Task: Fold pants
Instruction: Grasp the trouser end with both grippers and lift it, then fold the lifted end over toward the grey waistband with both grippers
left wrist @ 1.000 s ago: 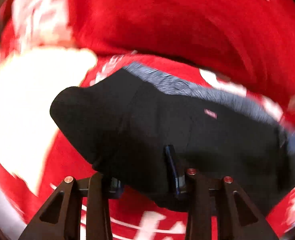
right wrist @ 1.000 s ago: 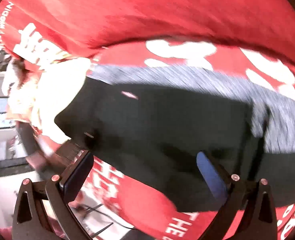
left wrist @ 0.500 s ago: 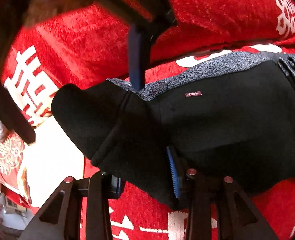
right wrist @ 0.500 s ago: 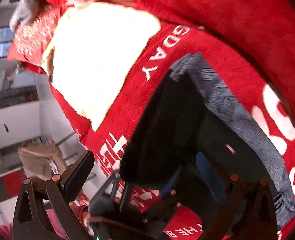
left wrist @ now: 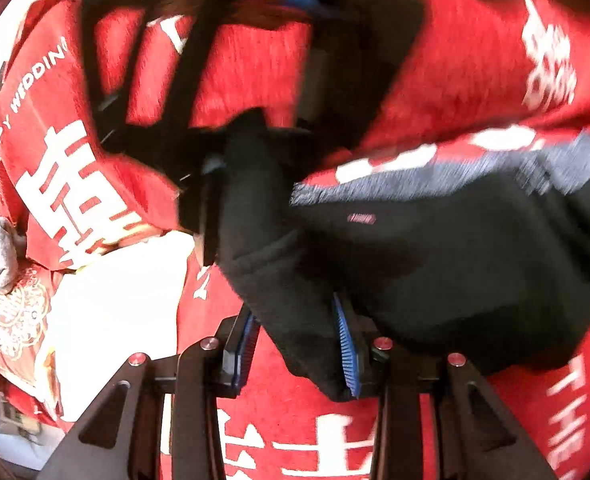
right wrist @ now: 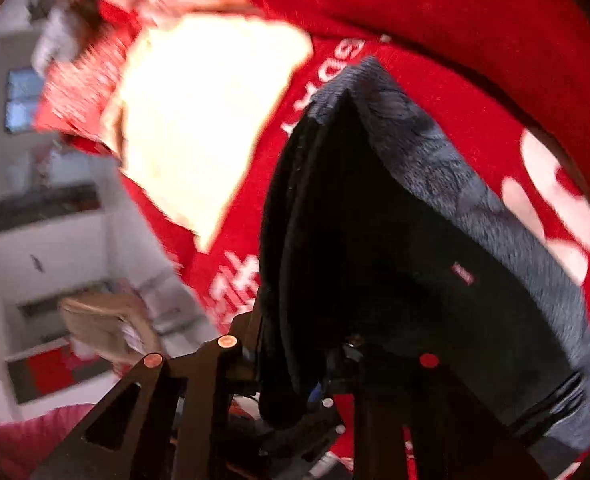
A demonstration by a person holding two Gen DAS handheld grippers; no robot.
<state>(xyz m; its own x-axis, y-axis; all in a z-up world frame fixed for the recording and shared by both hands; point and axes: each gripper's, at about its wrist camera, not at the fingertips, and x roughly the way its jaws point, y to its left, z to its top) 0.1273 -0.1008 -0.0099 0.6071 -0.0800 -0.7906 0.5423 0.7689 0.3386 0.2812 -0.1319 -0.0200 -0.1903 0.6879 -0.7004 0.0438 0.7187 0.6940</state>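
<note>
The black pants with a grey lining band lie folded on a red bedspread. My left gripper is shut on the near folded edge of the pants, blue pads pressed on the cloth. My right gripper is shut on the same end of the pants. It also shows in the left wrist view gripping the far corner. A small red label sits on the black cloth.
The red bedspread has white lettering. A bright sunlit patch lies on the bed beside the pants. A white wall and furniture show past the bed edge on the left.
My right gripper has closed from wide open onto the end of the pants. My left gripper has kept its hold. Both views shifted with the motion.
</note>
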